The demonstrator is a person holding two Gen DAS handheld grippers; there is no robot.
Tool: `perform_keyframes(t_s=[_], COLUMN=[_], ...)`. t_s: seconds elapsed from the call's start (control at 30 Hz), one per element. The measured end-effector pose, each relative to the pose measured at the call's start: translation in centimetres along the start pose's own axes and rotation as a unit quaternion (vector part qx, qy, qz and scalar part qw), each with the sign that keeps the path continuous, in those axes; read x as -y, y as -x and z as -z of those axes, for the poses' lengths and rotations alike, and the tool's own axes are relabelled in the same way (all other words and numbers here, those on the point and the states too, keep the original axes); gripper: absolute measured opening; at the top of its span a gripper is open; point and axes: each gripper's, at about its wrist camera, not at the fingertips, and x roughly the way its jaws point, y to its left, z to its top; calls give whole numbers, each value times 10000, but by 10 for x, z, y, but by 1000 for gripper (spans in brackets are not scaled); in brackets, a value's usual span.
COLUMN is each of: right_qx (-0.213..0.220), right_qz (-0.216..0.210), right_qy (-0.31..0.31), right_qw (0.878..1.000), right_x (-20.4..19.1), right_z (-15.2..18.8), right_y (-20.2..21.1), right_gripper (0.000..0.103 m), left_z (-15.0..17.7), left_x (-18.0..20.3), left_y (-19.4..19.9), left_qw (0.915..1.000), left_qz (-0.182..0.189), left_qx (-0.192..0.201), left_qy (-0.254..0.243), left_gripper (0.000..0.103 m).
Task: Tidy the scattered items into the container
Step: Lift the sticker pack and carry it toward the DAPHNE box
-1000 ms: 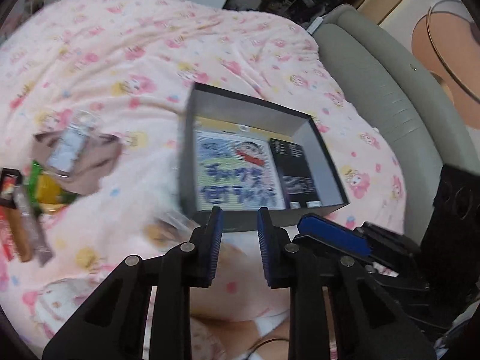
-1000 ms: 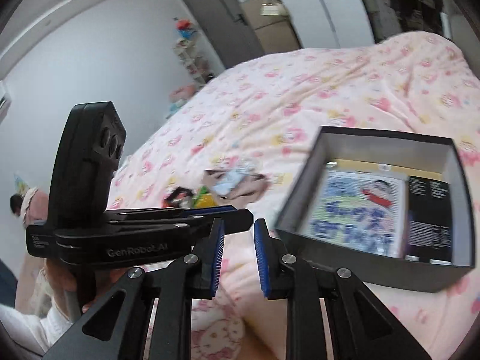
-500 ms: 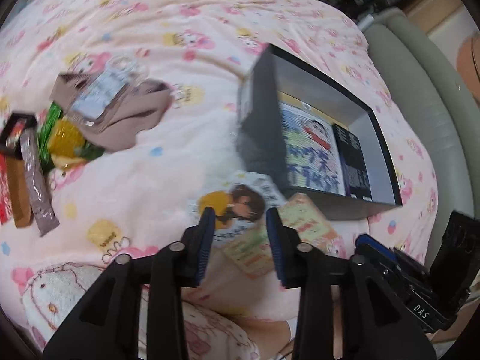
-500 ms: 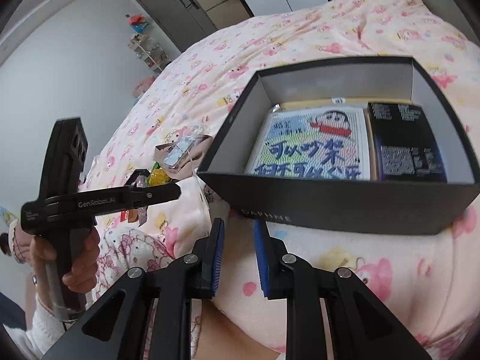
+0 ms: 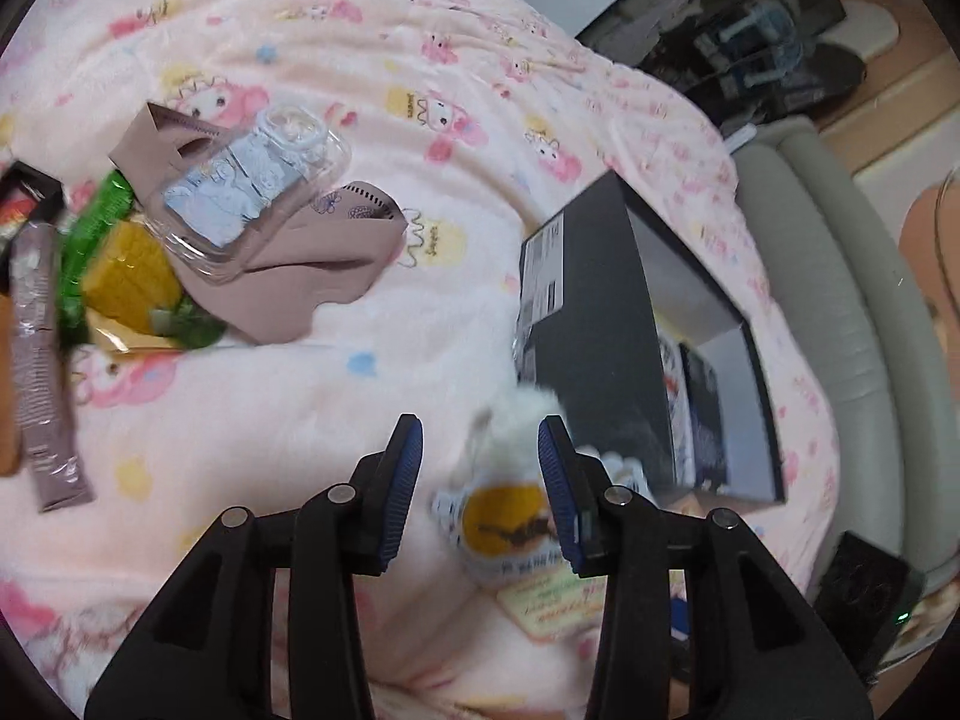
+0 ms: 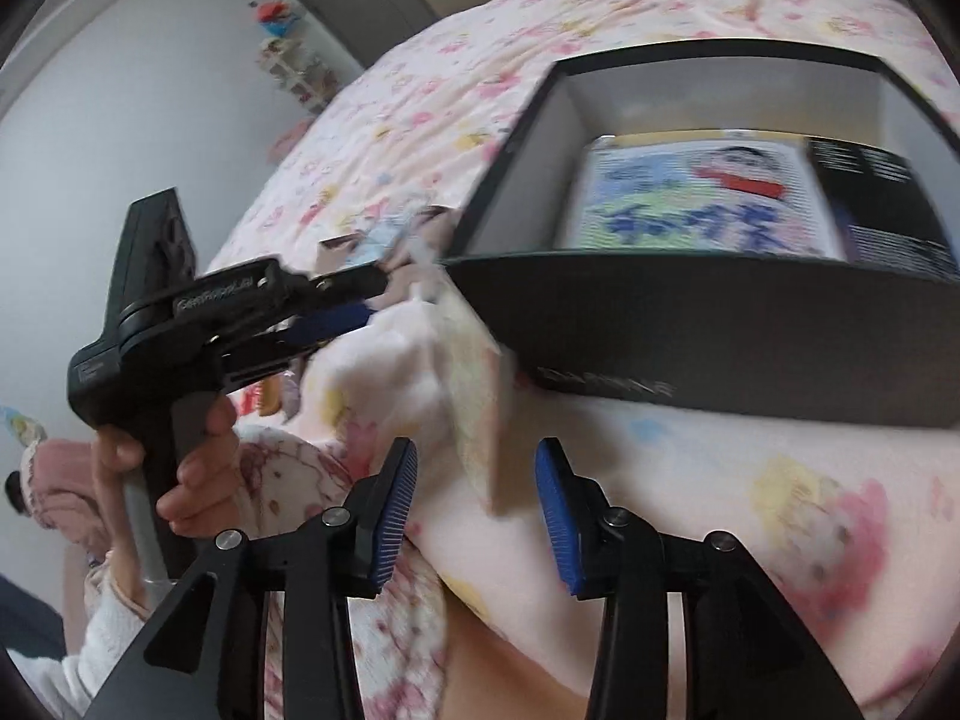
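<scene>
Both jaws just opened, nothing clamped. Left gripper [image 5: 480, 468] straddles a blurred, seemingly soft, light plush charm [image 5: 510, 516]; we'd pinch its fluffy body.

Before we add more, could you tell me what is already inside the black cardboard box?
Inside the black cardboard box lie a cartoon-printed packet and a black printed packet; whatever lies beneath them is covered.

My blanket [image 5: 372, 396] is pink with cartoon prints; the box [image 5: 600, 324] black; my pads [image 5: 403, 492] blue; the pouch [image 5: 324, 276] brownish; that blurred wrapper [image 5: 120, 276] looks yellow-green.
</scene>
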Motion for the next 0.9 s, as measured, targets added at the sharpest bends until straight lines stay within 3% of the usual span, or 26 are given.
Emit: perform_keyframes(t_s=[0.07,0.13,0.23,0.33,0.4,0.5,0.6,0.73,0.8,0.83,0.87,0.9], right_qx=[-53,-31,38,107,143,168,248,252,231,224,196,188], right_qz=[45,53,-67,-70,-135,101,-91,-28,23,-37,-144,-161], right_qy=[-186,-359,-309,-276,-337,-724,-586,-222,-92,-102,-129,-183], right_qw=[9998,9993,9995,9995,9992,9972,9979,9994,9997,9997,9996,9995], right_x=[4,5,1,5,20,44,36,11,2,-1,-1,-1], right_z=[-5,-6,2,13,22,28,32,27,24,23,21,20], right_y=[-14,-19,-8,12,26,32,36,23,7,2,-6,-11], right_gripper=[15,4,3,2,2,2,3,27,28,28,11,1], left_z=[-5,-4,1,9,16,21,14,9,10,11,12,14], left_x=[-10,-12,-4,11,25,38,28,11,10,10,12,14], left_y=[-9,-10,-6,-11,-15,-14,-9,-6,-6,-7,-8,-8], left_qw=[9995,9989,9985,9964,9952,9942,9973,9996,9996,9996,9995,9993], left_qz=[114,268,502,634,448,-124,-185,71,139,136,120,105], left_qx=[-156,-220,-203,-440,-510,-201,12,41,-7,-13,-12,-18], left_qy=[263,308,63,-357,-698,-1045,-705,-258,-235,-265,-304,-360], left_gripper=[40,40,40,44,45,45,45,45,45,45,45,45])
